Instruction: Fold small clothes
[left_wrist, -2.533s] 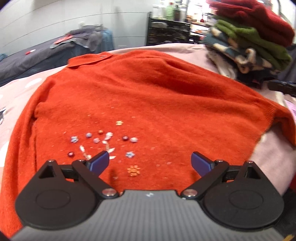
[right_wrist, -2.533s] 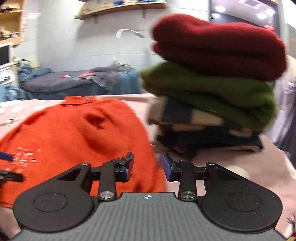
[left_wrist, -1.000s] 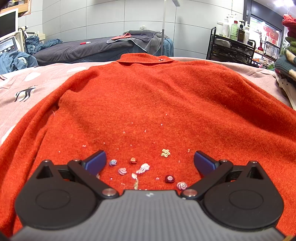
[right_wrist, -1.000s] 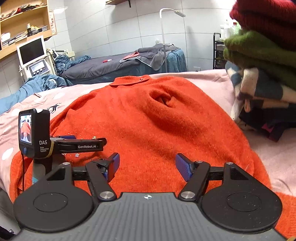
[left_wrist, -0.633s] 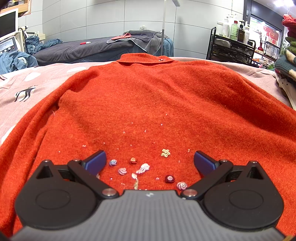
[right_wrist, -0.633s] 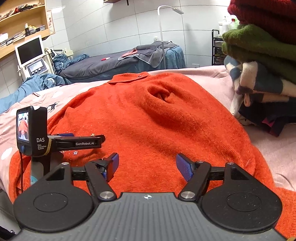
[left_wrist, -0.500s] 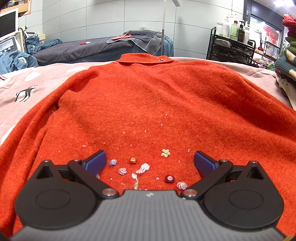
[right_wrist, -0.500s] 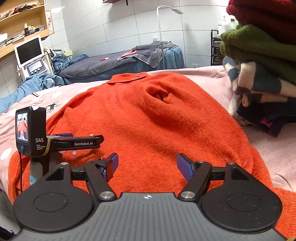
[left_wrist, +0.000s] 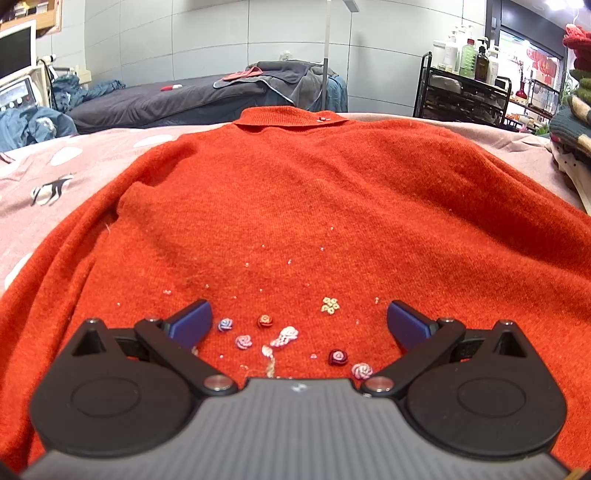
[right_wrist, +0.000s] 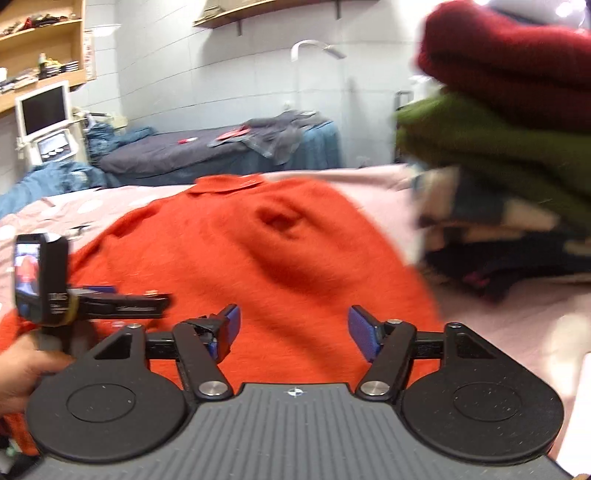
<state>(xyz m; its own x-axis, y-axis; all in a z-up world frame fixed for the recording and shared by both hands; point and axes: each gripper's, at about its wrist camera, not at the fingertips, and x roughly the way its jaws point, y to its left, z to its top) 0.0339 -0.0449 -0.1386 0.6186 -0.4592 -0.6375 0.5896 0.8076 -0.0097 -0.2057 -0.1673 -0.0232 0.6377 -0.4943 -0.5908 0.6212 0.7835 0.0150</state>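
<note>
Right gripper (right_wrist: 293, 325) nearer folded stack (right_wrist: 517, 147)

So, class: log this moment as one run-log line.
orange sweater: flat, unfolded | left gripper: open, over hem | right gripper: open, empty | folded stack: right

One orange knitted sweater (left_wrist: 332, 206) lay spread on one pink patterned bed cover (left_wrist: 44, 173). Two black hand-held grippers were present: the left hand-held gripper (left_wrist: 299, 321), and the right hand-held gripper (right_wrist: 293, 328), each with two blue-padded fingers set apart. Six small rosette-shaped knitted decorations (left_wrist: 265, 320) and one pale beaded cluster (left_wrist: 330, 305) showed on the sweater's front between the left fingers. One stack of folded clothes (right_wrist: 509, 155) stood at the right, with one dark red sweater (right_wrist: 509, 62) on top and one green sweater (right_wrist: 491, 147) beneath it; lower layers were too blurred to count. One hand (right_wrist: 18, 369) was visible.
</note>
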